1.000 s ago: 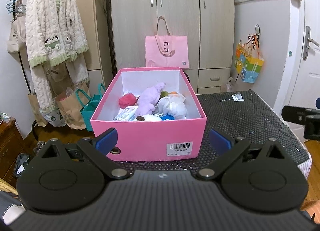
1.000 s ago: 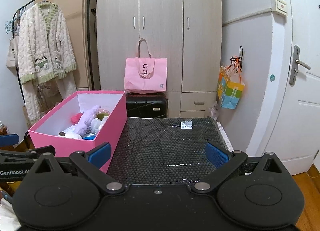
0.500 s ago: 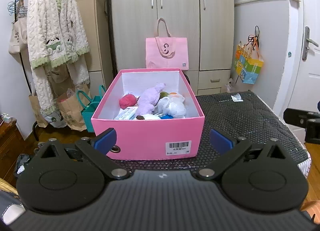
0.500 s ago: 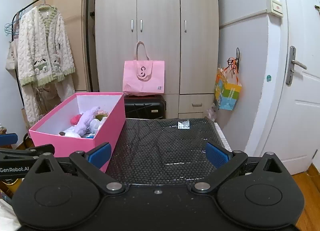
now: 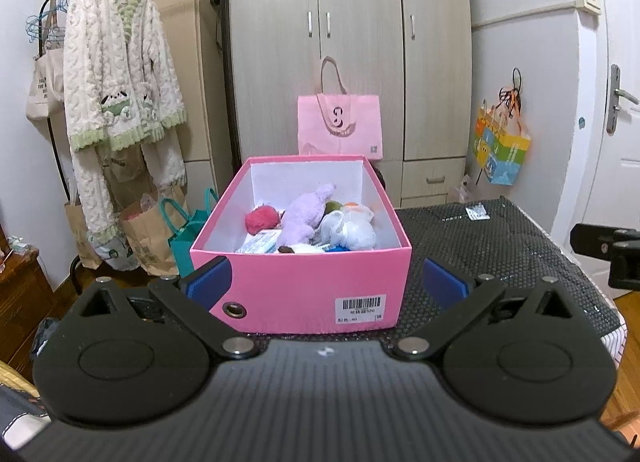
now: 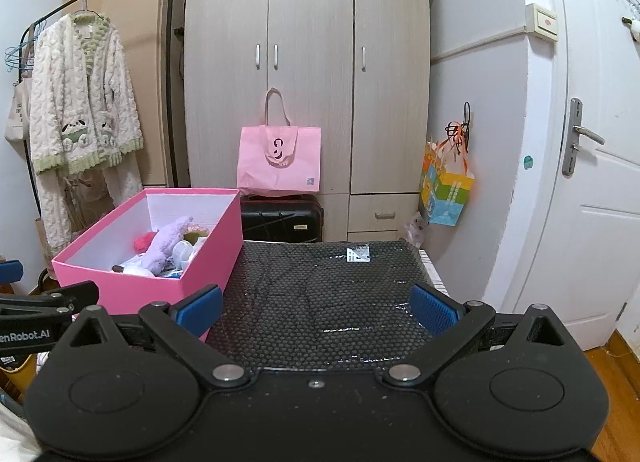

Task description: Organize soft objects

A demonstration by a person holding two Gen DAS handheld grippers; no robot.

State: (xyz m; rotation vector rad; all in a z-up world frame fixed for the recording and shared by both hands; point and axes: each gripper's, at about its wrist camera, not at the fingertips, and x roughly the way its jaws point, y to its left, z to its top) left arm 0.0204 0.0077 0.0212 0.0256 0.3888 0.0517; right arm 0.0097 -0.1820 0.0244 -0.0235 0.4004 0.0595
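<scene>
From the left wrist view, the left gripper [image 5: 325, 285] is level, jaws spread wide and empty, facing the pink box [image 5: 304, 286] of soft toys [image 5: 306, 216] at the black mat's [image 5: 500, 246] left edge. From the right wrist view, the right gripper [image 6: 316, 308] hovers level over the mat's near edge, jaws apart, empty.

Our two black grippers

Our left gripper [image 5: 326, 281] and right gripper [image 6: 317, 305] have blue pads, silver screws, round black hubs.
</scene>
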